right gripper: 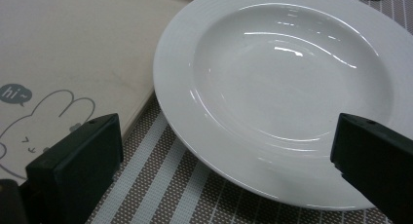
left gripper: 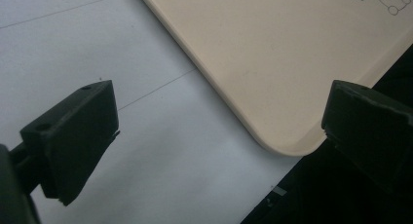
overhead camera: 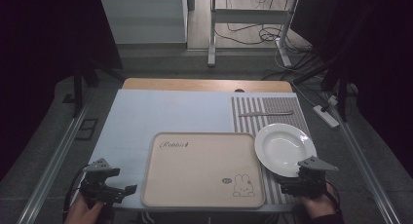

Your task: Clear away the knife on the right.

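A beige tray [overhead camera: 195, 170] with a rabbit drawing lies at the front middle of the table. Right of it a white deep plate [overhead camera: 285, 149] rests on a striped placemat [overhead camera: 272, 112], its left rim over the tray's edge. A knife [overhead camera: 265, 113] lies farther back on the mat. My left gripper [overhead camera: 127, 190] is open at the front left, beside the tray's near left corner [left gripper: 282, 146]. My right gripper [overhead camera: 285, 188] is open just in front of the plate [right gripper: 282, 87], with the plate's near rim between its jaws and the tray [right gripper: 63, 53] to the left.
A pale blue sheet [overhead camera: 160, 112] covers the left and back of the table, with a wooden strip [overhead camera: 204, 84] at the far edge. Metal rails run along both sides. A desk frame and cables stand on the floor beyond.
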